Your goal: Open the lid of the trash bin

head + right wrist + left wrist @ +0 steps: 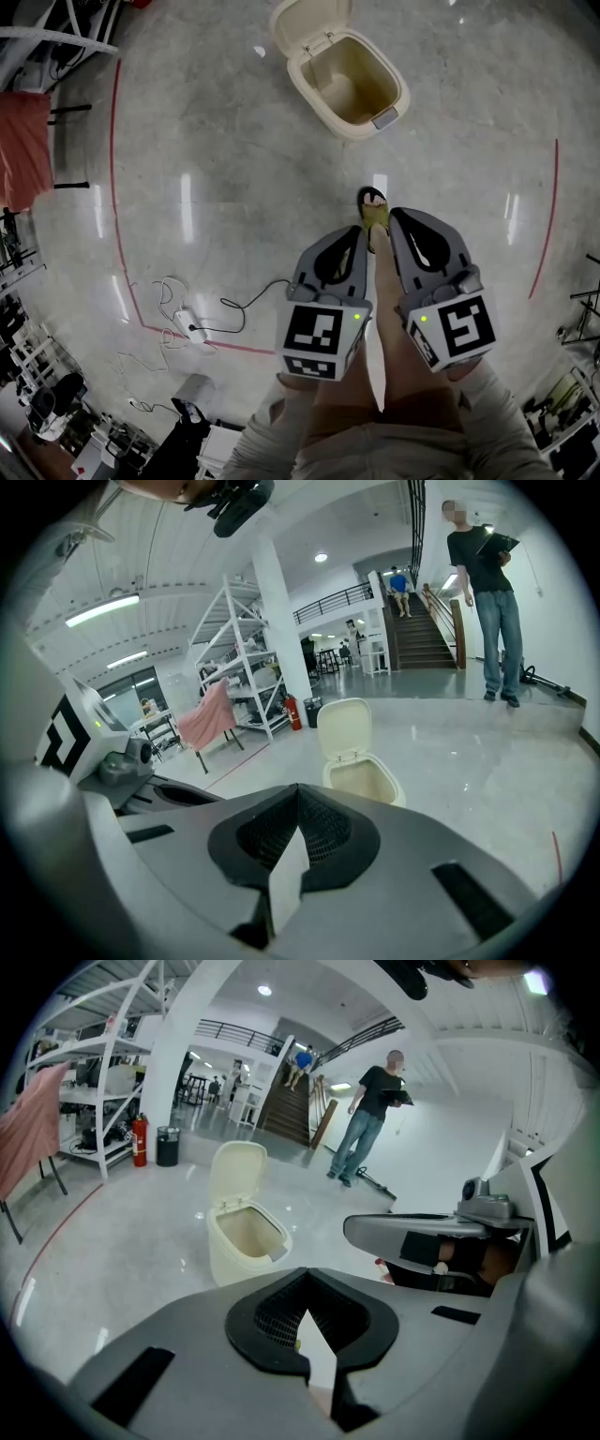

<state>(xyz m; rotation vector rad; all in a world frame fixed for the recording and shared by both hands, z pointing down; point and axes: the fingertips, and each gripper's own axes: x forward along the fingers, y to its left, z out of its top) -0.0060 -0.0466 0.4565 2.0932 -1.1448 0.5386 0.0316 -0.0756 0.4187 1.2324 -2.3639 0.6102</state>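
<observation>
While held low and side by side over the person's legs: left gripper (362, 232) and right gripper (394, 215), grey, aimed forward, marker cube at the rear of each. Tips just beside a sandalled foot (372, 208).

Left gripper, own view: closed, tips meeting, nothing clamped. Only floor (234, 141) showing through the hollow behind the tips.

Right gripper, own view: likewise closed on nothing.

Trash bin (349, 89): cream plastic, on the pale polished floor, well ahead of both grippers and touching neither. Centred ahead in the right gripper view, ahead and a little left in the left gripper view.

Lid (309, 23): swung up and back on the rear hinge, near upright, interior open to view. Grey tab (385, 117) at the front rim.

Surroundings:
- red line (114, 187) curving across the floor, left of the bin
- white power strip (187, 326) with a loose black cable, near the left gripper
- pink cloth (23, 150) draped over a rack at far left
- red fire extinguisher (140, 1140) beside a small black bin (168, 1146)
- staircase (291, 1101) behind
- standing person (370, 1119) in dark shirt and jeans, well beyond the trash bin
</observation>
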